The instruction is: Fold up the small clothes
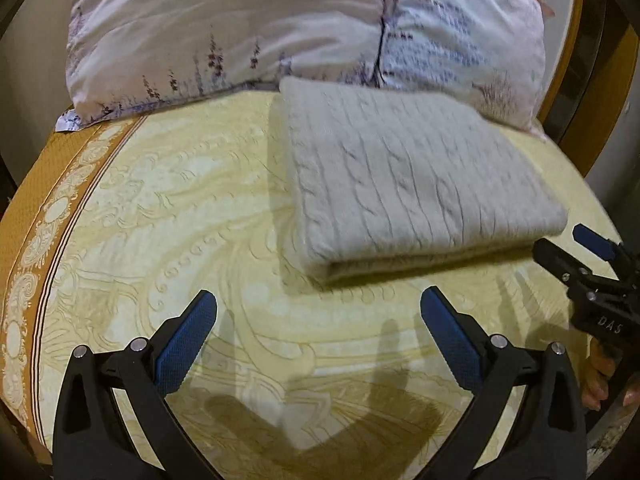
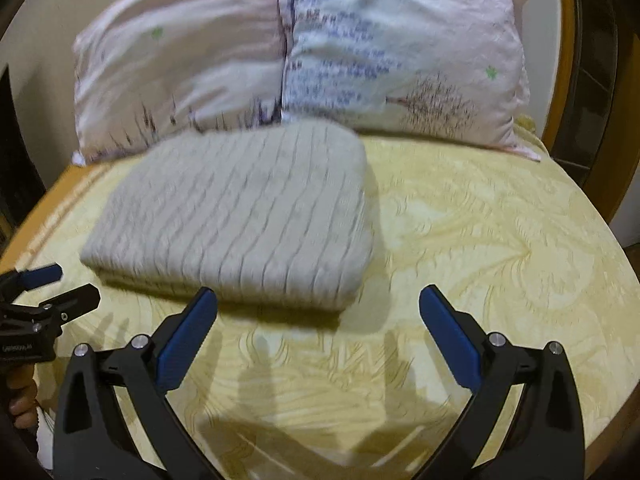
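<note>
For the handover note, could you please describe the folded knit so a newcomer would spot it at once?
Start at the yellow patterned bedspread, then look toward the two floral pillows at its head. Just in front of them lies the folded knit, a pale grey cable-knit rectangle, the only ribbed, unprinted thing there.

Yellow bed (image 1: 168,216); folded sweater (image 1: 420,184); pillow (image 1: 240,28)

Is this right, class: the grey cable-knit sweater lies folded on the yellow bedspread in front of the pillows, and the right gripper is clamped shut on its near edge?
Not quite. The right gripper is open and holds nothing, as the right wrist view shows. The sweater does lie folded on the bedspread before the pillows.
</note>
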`<state>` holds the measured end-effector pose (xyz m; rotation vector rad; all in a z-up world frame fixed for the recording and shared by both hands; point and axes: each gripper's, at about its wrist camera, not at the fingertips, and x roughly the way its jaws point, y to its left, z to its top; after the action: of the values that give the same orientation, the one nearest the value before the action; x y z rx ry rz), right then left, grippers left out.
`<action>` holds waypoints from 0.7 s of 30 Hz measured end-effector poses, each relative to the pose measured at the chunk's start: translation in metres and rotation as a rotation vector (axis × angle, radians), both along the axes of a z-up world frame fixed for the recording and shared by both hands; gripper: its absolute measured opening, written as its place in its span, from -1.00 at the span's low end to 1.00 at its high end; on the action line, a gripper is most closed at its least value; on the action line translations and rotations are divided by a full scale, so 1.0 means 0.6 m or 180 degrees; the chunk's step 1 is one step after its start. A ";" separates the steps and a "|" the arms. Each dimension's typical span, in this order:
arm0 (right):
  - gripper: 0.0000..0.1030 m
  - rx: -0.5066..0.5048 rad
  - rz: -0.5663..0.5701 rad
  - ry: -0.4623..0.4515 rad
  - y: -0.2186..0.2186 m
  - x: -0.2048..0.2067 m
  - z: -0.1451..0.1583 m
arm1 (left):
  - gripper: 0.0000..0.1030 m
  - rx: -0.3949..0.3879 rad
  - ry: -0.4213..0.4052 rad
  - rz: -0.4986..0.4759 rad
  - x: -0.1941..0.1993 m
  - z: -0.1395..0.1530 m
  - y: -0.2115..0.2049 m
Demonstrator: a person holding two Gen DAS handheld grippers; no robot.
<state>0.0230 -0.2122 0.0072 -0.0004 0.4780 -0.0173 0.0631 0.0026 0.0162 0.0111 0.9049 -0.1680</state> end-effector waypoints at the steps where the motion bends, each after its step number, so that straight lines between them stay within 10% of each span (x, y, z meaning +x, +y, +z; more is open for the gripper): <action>1: 0.96 -0.0003 -0.0002 0.0011 0.003 0.000 -0.004 | 0.97 0.0034 0.0035 -0.0012 0.001 -0.004 -0.006; 21: 0.96 0.0025 -0.0054 0.0363 0.013 0.024 -0.051 | 0.97 0.0268 0.0084 0.0098 0.004 -0.031 -0.029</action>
<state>0.0371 -0.2042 -0.0237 0.0105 0.5922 -0.0322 0.0652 -0.0149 -0.0026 0.0733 0.9377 -0.1016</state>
